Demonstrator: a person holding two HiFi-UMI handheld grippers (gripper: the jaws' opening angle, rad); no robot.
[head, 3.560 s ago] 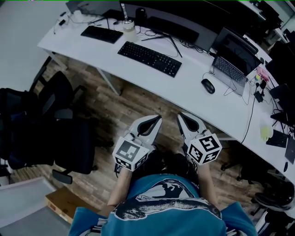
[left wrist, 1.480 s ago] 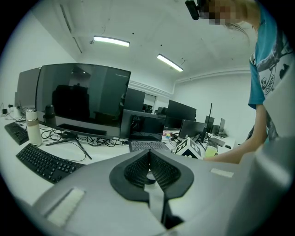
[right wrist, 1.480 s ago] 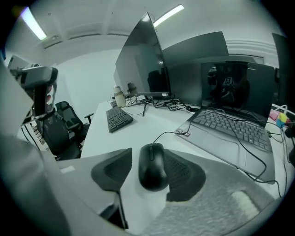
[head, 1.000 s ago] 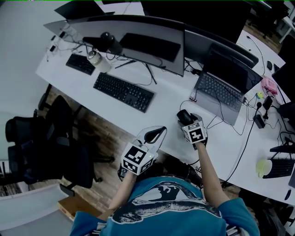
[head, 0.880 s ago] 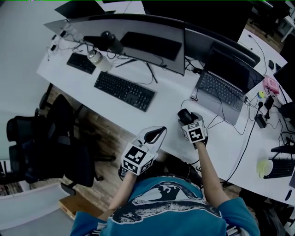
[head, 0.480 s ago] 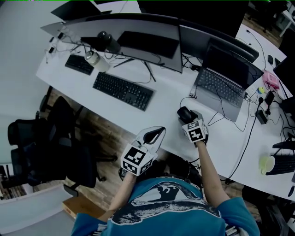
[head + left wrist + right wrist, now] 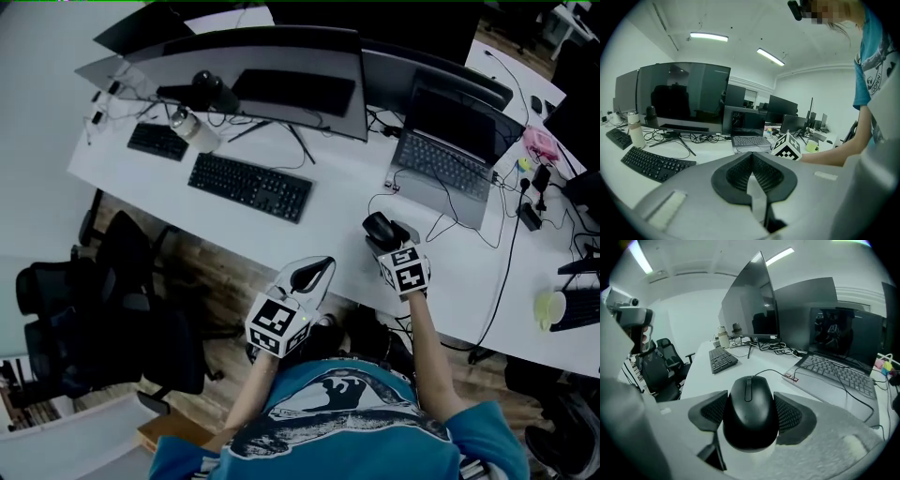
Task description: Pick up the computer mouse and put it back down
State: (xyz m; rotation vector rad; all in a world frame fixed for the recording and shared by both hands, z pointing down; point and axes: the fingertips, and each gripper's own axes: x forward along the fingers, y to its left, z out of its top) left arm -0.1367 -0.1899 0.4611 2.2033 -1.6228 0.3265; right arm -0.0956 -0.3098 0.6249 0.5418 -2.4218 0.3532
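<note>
The black corded computer mouse [image 7: 750, 411] sits between the ribbed pads of my right gripper [image 7: 384, 234], which is shut on its two sides. It hangs a little above the white desk [image 7: 328, 220], in front of the laptop [image 7: 441, 159]. Its cable [image 7: 771, 372] runs off toward the laptop. In the head view the mouse [image 7: 378, 226] shows just beyond the gripper's marker cube. My left gripper [image 7: 317, 270] is shut and empty, held off the desk's near edge by my body. In the left gripper view its pads [image 7: 759, 176] meet at the tip.
A black keyboard [image 7: 248, 186] lies at the desk's middle left, with a wide monitor [image 7: 253, 75] behind it. A bottle [image 7: 183, 122] and a small keyboard [image 7: 157, 141] stand far left. A yellow-green cup [image 7: 547, 305] is at the right, and office chairs [image 7: 103, 309] stand on the wooden floor.
The right gripper has risen slightly with the mouse in it. The left gripper has barely shifted. Well before that, both grippers hung near my body and the mouse lay on the desk.
</note>
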